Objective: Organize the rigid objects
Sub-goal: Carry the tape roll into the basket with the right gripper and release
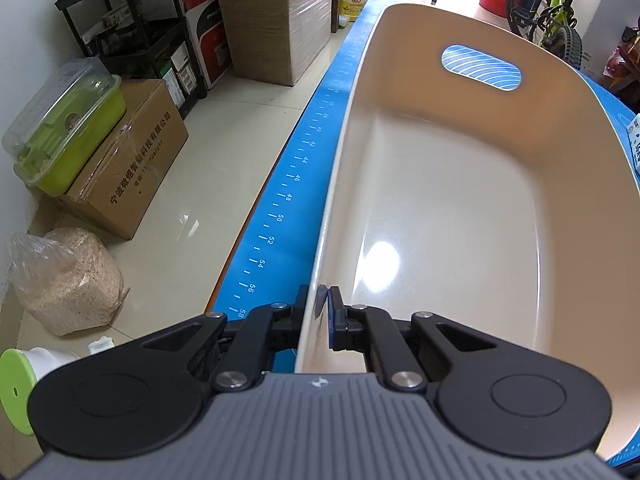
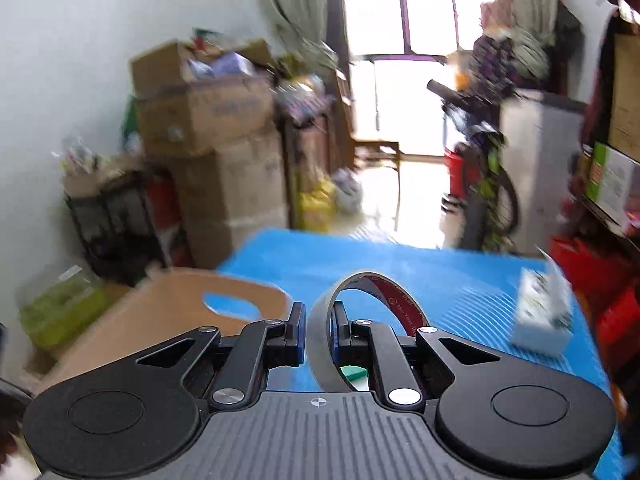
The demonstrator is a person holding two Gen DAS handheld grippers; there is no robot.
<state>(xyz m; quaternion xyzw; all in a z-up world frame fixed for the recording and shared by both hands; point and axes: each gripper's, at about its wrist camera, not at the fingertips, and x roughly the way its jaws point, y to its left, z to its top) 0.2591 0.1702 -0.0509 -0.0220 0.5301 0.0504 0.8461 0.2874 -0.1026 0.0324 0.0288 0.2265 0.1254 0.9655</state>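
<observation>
— What does your left gripper [image 1: 323, 300] hold?
— It pinches the rim of the cream oval plastic basket [image 1: 460, 208] on the blue ruled worktop [image 1: 288, 184].
— And the right?
— My right gripper [image 2: 318, 320] clamps a grey tape roll [image 2: 376, 304] upright above the worktop, basket at left.
</observation>
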